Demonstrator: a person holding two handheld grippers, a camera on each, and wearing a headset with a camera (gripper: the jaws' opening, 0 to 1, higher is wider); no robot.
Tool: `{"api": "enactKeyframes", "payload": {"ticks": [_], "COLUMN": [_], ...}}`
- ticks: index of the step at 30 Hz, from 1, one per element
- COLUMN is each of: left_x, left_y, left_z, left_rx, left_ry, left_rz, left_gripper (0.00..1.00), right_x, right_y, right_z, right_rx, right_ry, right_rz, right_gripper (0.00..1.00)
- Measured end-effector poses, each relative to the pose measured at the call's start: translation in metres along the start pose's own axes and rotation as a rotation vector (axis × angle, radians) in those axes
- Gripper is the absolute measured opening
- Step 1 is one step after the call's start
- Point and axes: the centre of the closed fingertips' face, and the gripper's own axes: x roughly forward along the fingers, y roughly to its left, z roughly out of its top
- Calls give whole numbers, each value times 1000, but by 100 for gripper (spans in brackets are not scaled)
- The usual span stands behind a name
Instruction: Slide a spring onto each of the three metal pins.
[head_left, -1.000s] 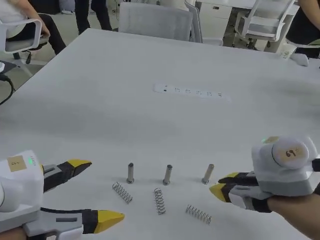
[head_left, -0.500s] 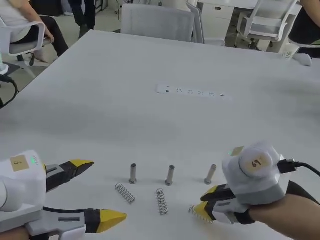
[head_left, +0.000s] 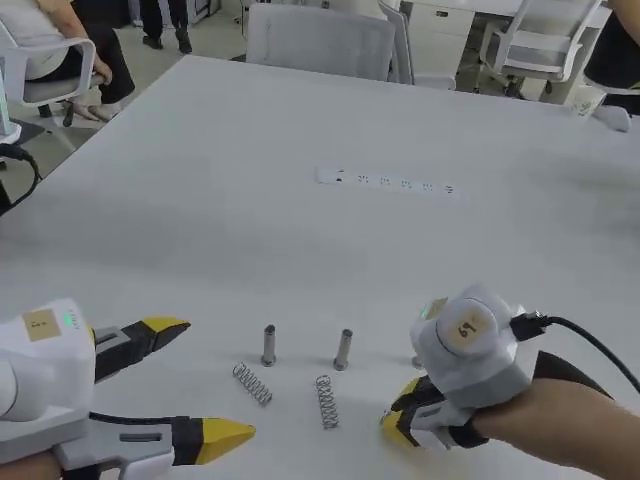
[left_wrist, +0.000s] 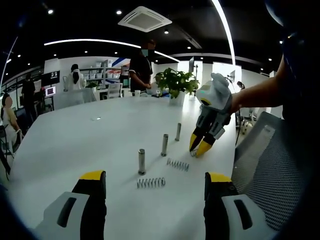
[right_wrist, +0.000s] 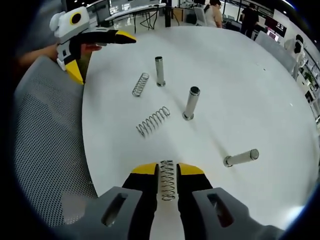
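Three short metal pins stand in a row on the white table; the left pin (head_left: 268, 345) and middle pin (head_left: 343, 350) show whole, while the right pin (right_wrist: 241, 157) sits just behind my right gripper (head_left: 398, 426). One spring (head_left: 250, 383) and a second spring (head_left: 326, 401) lie loose in front of the pins. The third spring (right_wrist: 167, 180) lies on the table between my right gripper's (right_wrist: 168, 170) yellow tips, which press close on both its sides. At the near left my left gripper (head_left: 198, 381) is open and holds nothing, a hand's width from the left spring.
A white power strip (head_left: 385, 182) lies in the middle of the table. Office chairs (head_left: 315, 40) stand along the far edge, with people beyond. A grey mesh chair (right_wrist: 45, 130) is at the near table edge.
My right gripper has moved left and down from beside the right pin onto the right spring and closed around it. The left gripper has stayed put.
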Motion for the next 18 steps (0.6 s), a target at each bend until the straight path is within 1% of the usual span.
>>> {"api": "enactKeyframes", "payload": {"ticks": [8,11,18], "left_x": [-1,-1,-1], "left_y": [-1,0,0], "left_z": [0,0,-1], "left_rx": [0,-3,-9], "left_ry": [-7,-8,-12], "left_rz": [-3,-2,-3], "left_gripper": [78,78,78], "right_x": [3,3,3], "right_y": [0,-1,-1], "right_z": [-2,-2,-3], "right_rx": [-21,-42,-51], "right_ry": [36,50,62], "right_rz": [-4,-18,-32], "right_gripper": [11,9,8]}}
